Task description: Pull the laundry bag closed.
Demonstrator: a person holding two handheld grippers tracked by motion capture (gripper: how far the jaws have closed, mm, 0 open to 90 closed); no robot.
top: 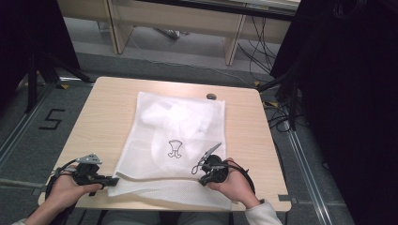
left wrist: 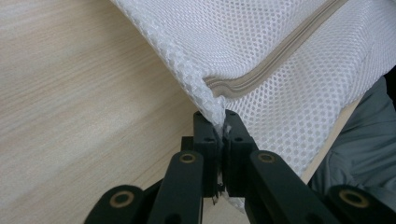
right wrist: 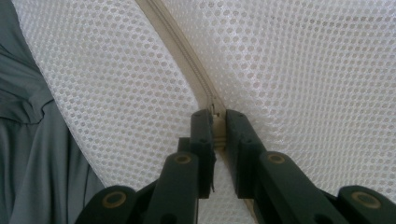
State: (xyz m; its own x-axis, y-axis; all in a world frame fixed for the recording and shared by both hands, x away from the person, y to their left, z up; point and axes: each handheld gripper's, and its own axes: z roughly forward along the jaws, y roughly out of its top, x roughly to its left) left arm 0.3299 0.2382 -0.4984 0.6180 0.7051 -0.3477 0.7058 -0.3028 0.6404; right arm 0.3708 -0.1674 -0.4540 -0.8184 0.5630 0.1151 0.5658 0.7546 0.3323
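A white mesh bag (top: 176,140) lies flat in the middle of the pale wooden counter (top: 103,117), its near edge reaching almost to the counter's front edge at the bottom of the high view. A small black outline drawing (top: 174,148) is printed near the bag's centre, and crumpled white stuff shows through the mesh in the bag's upper half. A beige zip (right wrist: 187,60) runs along the bag's near edge.

The left claw (top: 110,180), at the lower left of the high view, is pinched narrow on the bag's near left corner; in the left gripper view (left wrist: 218,128) the mesh corner sits squeezed between the two black jaws, with the zip's end curving just above them.

The right claw (top: 202,182), at the lower middle of the high view, rests on the bag's near edge. In the right gripper view (right wrist: 218,126) its jaws are closed tight on the zip, a beige piece caught between them.

A small dark round object (top: 211,96) lies on the counter just beyond the bag's far right corner.
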